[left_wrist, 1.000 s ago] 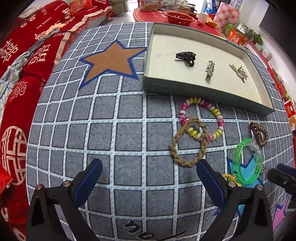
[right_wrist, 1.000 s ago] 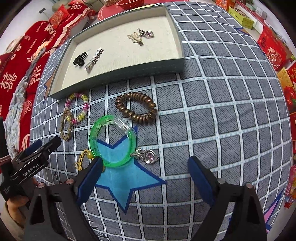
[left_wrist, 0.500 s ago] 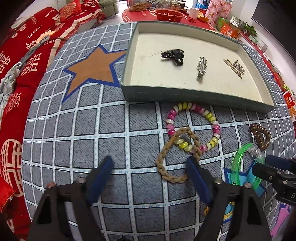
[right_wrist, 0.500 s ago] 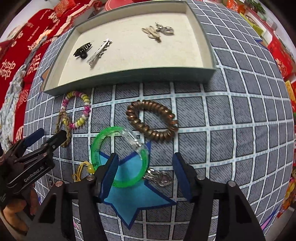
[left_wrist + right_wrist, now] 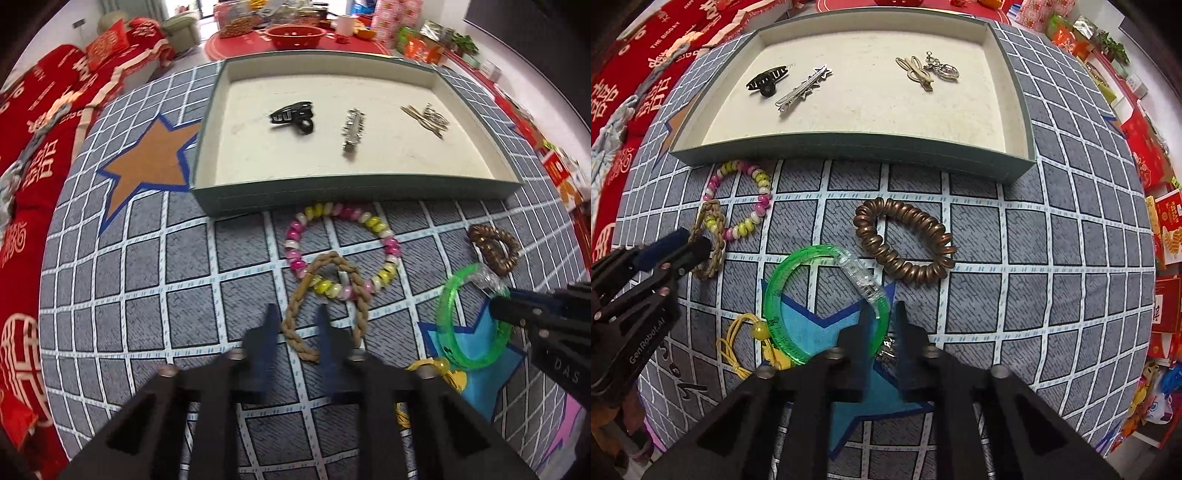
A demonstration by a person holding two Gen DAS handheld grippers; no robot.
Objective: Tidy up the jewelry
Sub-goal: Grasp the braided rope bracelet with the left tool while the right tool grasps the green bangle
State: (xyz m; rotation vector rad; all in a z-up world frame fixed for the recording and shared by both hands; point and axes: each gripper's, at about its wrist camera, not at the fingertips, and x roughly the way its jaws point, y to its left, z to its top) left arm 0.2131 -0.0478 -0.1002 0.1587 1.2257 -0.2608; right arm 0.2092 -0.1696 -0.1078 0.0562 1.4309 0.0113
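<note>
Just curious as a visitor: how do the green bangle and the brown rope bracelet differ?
The green bangle is smooth, see-through plastic; the rope bracelet is braided and dull brown. The bangle looks like a stiff round hoop; the rope bracelet has sagged into a long loop crossing the bead bracelet. Both lie on the mat outside the tray, each between closing tongs.

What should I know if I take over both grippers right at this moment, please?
Left gripper: closed round the near edge of the rope bracelet, on the mat.
Right gripper: closed round the rim of the green bangle, on the mat.
Tray: holds a black claw clip, a silver clip, a gold pin and a charm.
Left on the mat: bead bracelet, coil tie, yellow cord, and a small charm partly hidden between the right fingers.
</note>
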